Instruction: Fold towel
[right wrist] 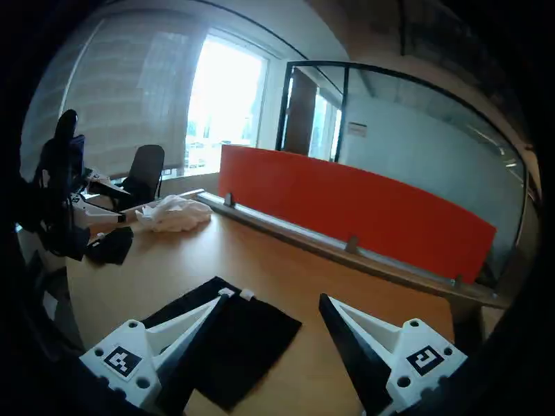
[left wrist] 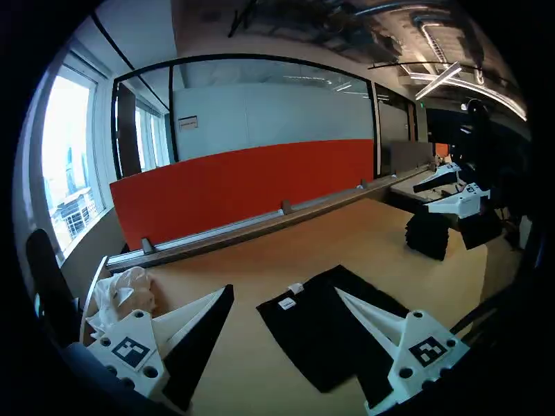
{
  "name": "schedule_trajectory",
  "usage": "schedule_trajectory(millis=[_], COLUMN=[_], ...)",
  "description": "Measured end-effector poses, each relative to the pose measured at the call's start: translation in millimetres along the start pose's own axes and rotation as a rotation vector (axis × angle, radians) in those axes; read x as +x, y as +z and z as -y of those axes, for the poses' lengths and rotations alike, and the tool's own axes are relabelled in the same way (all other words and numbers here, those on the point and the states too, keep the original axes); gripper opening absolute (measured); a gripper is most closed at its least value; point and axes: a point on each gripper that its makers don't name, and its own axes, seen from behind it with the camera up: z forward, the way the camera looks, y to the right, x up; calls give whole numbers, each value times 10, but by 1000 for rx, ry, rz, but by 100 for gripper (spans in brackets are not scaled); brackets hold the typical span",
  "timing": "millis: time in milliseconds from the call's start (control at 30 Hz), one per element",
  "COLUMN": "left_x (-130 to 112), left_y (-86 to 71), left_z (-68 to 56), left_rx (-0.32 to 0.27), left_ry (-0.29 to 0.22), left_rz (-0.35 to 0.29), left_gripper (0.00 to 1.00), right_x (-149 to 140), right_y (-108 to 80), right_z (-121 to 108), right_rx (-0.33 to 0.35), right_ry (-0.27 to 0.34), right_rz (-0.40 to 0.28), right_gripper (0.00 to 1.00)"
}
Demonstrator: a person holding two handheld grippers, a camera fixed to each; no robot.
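White left gripper [left wrist: 283, 289] and right gripper [right wrist: 274, 297], both wide and empty, hover above the flat black cloth towel [left wrist: 326, 333], presumably to grasp its edge.

Daylight comes through a window [left wrist: 69, 152] in the left gripper view and a larger window [right wrist: 225, 111] in the right gripper view; both are blown out to near white. A ceiling light strip [left wrist: 438, 80] adds a bright streak, with faint reflections in the glass wall [left wrist: 277, 104]. The table [left wrist: 312, 236] is evenly lit, with soft shadows. The black towel [left wrist: 326, 326] shows almost no detail. Straight lines bow towards the edges, where the picture darkens.
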Motion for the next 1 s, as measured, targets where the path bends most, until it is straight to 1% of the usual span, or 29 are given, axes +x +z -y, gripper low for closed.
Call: schedule_trajectory(millis=[200,367,533,767,1000], left_x=[-173,-339,-521,-832,-1167], left_y=[48,103,172,258,321], left_z=[-54,-160,-245,-341,-475], left_rx=[-1,-21,-38,-55,-85], left_ry=[19,27,28,31,32], left_rz=[22,43,69,118,171], left_gripper=[97,97,97,97,97], right_x=[-211,-384,-582,-857,-1151], right_y=[80,128,161,224,290], right_z=[60,97,145,199,280], right_rx=[13,22,34,46,62], right_ry=[10,23,20,18,22], right_rz=[27,41,62,91,133], right_gripper=[100,100,100,100,100])
